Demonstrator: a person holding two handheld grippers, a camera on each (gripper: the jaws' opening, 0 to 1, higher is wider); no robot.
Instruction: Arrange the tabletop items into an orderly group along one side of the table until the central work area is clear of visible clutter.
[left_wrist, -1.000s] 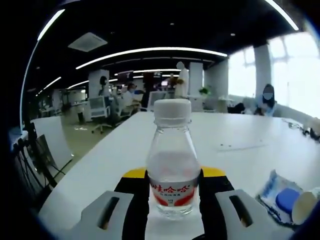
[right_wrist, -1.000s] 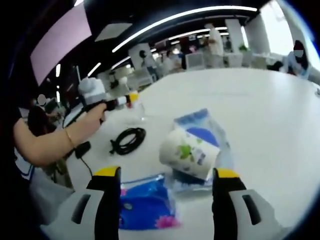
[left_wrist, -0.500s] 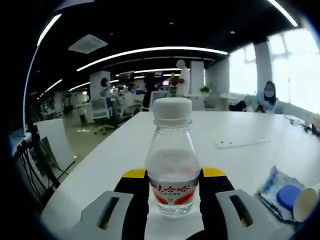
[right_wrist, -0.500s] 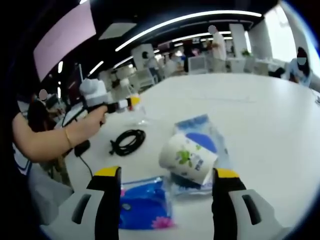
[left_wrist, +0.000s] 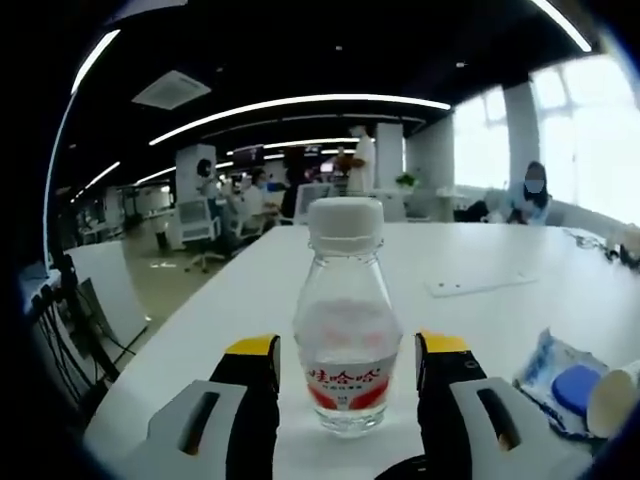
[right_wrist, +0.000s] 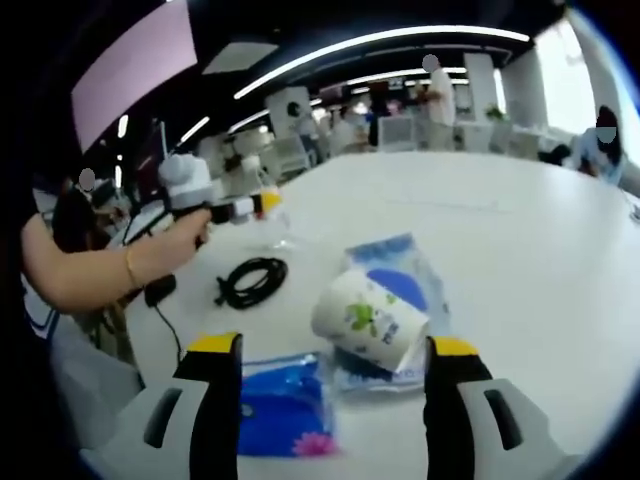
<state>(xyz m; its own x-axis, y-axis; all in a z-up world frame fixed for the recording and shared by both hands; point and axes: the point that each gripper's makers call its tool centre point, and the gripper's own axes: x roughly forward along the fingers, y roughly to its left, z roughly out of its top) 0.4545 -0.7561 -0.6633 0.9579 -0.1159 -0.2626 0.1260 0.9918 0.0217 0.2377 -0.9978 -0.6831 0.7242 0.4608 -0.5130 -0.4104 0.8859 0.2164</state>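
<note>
Water bottle (left_wrist: 345, 330): a clear plastic bottle with a white cap and red label, standing upright on the white table (left_wrist: 480, 320) near its edge, sitting between the two jaws of the left gripper (left_wrist: 346, 350).
Left gripper: its jaws are standing apart on either side of the bottle, with a visible gap on each side, not pressing it.
Right gripper (right_wrist: 327, 358): its jaws are spread wide and gripping nothing, hovering above the table.
Paper cup (right_wrist: 366, 317): lying on its side between and just beyond the right gripper's jaws, resting on a clear blue-printed packet (right_wrist: 400, 285).
Blue packet (right_wrist: 283, 405): lying flat beside the left-hand jaw.
Black cable (right_wrist: 251, 281): lying coiled, farther off toward the bottle.
Hand (right_wrist: 180, 236): holding the left gripper's handle.
</note>
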